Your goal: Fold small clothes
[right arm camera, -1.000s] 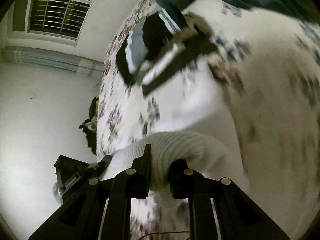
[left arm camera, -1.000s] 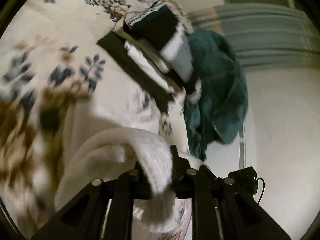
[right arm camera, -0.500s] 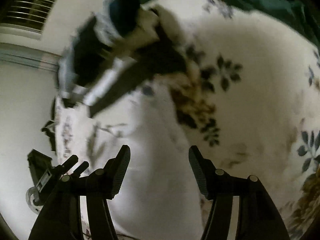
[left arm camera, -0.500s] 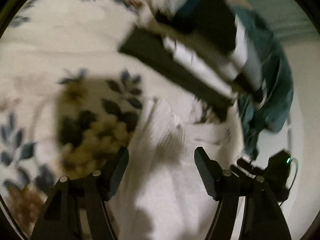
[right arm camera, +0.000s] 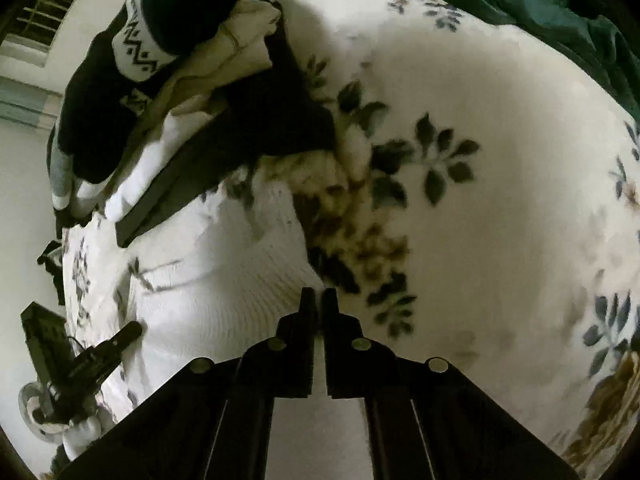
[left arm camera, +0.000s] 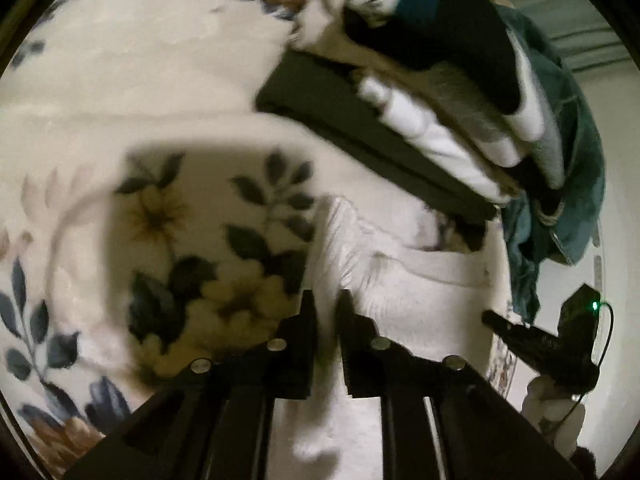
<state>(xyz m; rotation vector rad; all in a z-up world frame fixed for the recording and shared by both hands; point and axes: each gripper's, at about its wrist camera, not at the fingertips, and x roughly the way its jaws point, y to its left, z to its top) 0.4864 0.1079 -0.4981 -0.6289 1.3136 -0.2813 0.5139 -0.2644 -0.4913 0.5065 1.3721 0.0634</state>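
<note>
my left gripper (left arm camera: 325,304) has just closed, its jaws pinching the near left edge of the white knit garment (left arm camera: 400,280). my right gripper (right arm camera: 319,300) has just closed on its right edge. the garment lies flat on the floral blanket (right arm camera: 500,200). beyond it sits a stack of folded clothes (right arm camera: 168,92).

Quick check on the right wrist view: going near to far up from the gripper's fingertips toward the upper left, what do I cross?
right gripper → white knit garment → stack of folded clothes → window.
</note>
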